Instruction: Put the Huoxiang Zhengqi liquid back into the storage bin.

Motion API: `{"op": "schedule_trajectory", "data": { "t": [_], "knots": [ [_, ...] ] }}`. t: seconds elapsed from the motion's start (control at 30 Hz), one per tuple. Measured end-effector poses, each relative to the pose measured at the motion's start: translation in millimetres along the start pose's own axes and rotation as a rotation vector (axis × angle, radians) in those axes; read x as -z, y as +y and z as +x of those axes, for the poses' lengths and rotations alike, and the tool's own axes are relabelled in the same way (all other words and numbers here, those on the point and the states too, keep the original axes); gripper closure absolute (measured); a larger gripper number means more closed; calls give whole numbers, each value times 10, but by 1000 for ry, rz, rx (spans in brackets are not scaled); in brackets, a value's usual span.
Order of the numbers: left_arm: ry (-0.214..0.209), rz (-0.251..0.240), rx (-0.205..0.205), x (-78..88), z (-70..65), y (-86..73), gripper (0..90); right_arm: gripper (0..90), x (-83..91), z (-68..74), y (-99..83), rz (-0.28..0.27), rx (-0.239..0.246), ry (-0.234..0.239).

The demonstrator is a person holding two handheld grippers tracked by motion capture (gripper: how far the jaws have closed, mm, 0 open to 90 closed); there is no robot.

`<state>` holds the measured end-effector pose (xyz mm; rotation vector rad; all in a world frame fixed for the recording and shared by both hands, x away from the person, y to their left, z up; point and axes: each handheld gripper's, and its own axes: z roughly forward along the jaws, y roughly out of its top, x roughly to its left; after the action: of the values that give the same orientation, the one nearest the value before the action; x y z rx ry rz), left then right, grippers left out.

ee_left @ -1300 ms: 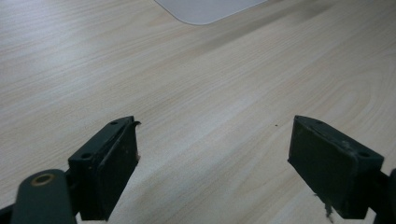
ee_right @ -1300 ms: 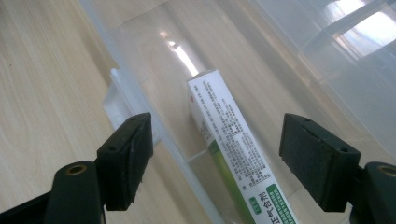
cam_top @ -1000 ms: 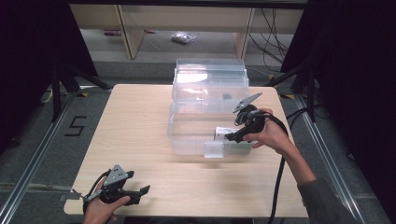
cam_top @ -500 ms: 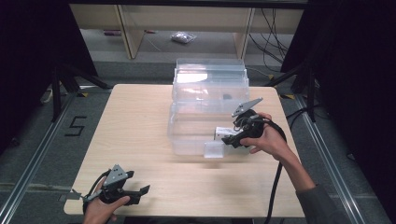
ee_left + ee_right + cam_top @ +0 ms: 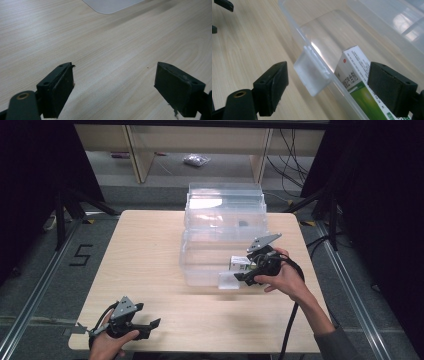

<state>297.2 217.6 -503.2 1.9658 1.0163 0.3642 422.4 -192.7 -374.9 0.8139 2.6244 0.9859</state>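
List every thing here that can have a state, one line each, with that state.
Left gripper: open, holding nothing, low over the table.
Right gripper: open, jaws either side of the bin's latch.
Bin: clear, no lid on it, upright on the table.
Latch: hangs down outside the near wall.
Carton: white and green, inside the bin against the near wall.
Far bin: clear, behind the near one.

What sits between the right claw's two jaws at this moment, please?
In the right gripper view, the clear box's front wall with its latch tab, and the green-and-white carton behind it.
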Motion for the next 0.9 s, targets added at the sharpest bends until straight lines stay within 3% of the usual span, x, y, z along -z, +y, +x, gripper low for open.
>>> {"op": "schedule_trajectory", "data": {
  "t": [0.03, 0.07, 0.23, 0.27, 0.33, 0.37, 0.4, 0.43, 0.53, 0.57, 0.67, 0.7, 0.9],
  "knots": [
    [0, -3, 1, 0, -1, 0, 151, 184, 19, 19, 4, 4, -15, -5],
    [0, -3, 1, 0, -1, 0, 151, 181, 24, 8, 9, -19, 22, -3],
    [4, -10, 3, -4, -8, -3, 151, 182, 54, 44, 3, -38, 23, -7],
    [4, -8, 2, -2, -7, -2, 151, 183, 59, 66, -4, -46, 2, -16],
    [5, -8, 3, -3, -8, -3, 151, 182, 60, 71, -16, -44, 11, -1],
    [5, -8, 2, -3, -8, -3, 151, 183, 59, 94, -26, -48, -19, -8],
    [5, -8, 2, -3, -8, -2, 151, 183, 52, 90, -30, -56, 0, -17],
    [4, -8, 2, -3, -8, -2, 151, 184, 57, 85, -35, -58, 11, 7],
    [2, 10, -13, 7, 4, 0, 151, 192, 62, 115, -59, -55, -13, 12],
    [4, -10, 4, -6, -9, -4, 151, 192, 61, 136, -69, -54, -28, 13],
    [4, 13, -24, 13, 9, 0, 151, 188, 50, 133, -86, -65, -1, 20],
    [3, 14, -24, 13, 10, 0, 151, 188, 48, 159, -97, -66, -27, 13],
    [2, 17, -21, 11, 7, 2, 151, 186, 52, 206, -128, -77, -16, 21]
  ]
}}
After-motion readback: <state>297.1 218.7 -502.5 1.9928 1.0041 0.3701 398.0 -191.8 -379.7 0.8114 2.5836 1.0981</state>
